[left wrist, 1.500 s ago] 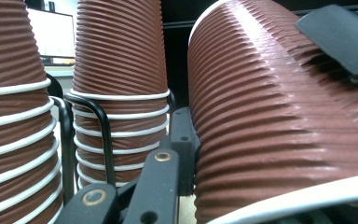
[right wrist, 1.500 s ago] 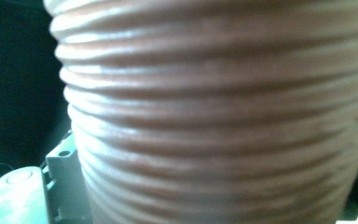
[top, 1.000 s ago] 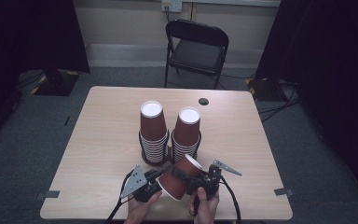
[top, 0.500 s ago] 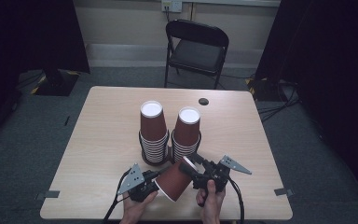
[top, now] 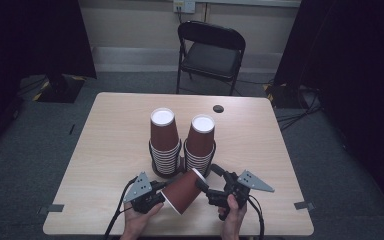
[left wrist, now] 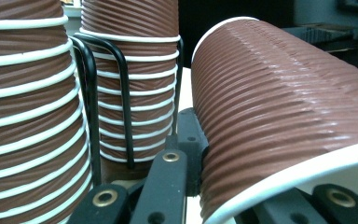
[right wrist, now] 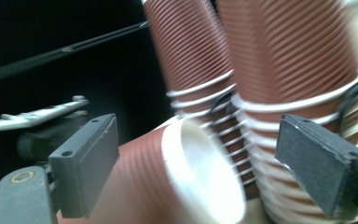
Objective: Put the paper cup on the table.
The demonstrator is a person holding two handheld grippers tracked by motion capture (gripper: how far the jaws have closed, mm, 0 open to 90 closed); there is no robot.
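We look down on a pale wooden table and start at its near edge, where a person's two hands come in, each holding a black two-jaw gripper. The left gripper sits near the middle of that edge. Its jaws are pinched almost fully together on the rim of a single brown ribbed paper cup, with the cup's wall caught between them; in the left gripper view that cup lies tipped on its side at the right, its white rim low beside the jaws. The cup points its white base up and to the right, toward the right gripper, which is just to the right of it. That gripper's jaws stand partly apart and have just been closing. In the right gripper view the cup's white base sits between the two grey pads with a gap on each side, so we cannot see either pad pressing on it. Just beyond the hands, at the table's centre, two tall stacks of the same brown cups stand upside down in black wire holders, the left stack and the right stack side by side. Farther off, a small dark round object lies near the far edge. Behind the table stands a black folding chair.
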